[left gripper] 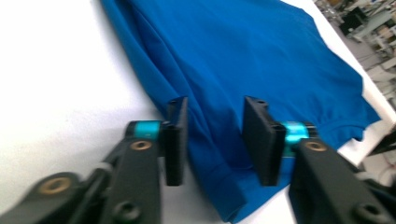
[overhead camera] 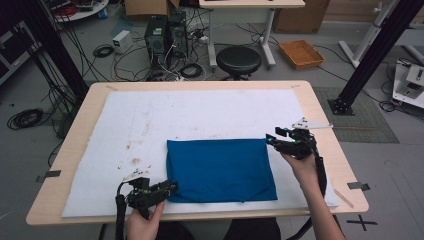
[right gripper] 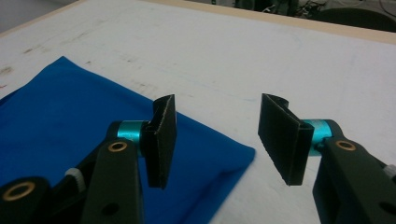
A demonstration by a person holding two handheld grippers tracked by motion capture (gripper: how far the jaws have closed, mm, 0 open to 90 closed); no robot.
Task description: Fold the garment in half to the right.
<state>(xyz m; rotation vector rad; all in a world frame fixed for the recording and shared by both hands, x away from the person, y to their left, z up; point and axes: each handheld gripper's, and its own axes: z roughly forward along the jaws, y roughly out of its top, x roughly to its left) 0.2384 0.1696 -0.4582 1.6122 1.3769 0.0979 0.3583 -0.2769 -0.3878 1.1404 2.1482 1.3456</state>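
Folded blue cloth [overhead camera: 221, 170] lying near white mat's [overhead camera: 200, 112] front edge. Left gripper [overhead camera: 170, 188] low at its front-left corner, jaws apart astride the fold. Right gripper [overhead camera: 271, 138] level at back-right corner, jaws apart.

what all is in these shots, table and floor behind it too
folded blue cloth: one, blue, lying flat on the white mat, near the front middle
white mat: one, white with brown stains, covering most of the tabletop
wooden table: one, light wood, centre
round black stool: one, black, on the floor behind the table
orange tray: one, orange, on the floor at the back right
black computer towers: two, black, floor at the back, among cables
left tool: one, black, jaws either side of the cloth's front left corner
right tool: one, black, jaws open beside the cloth's far right corner
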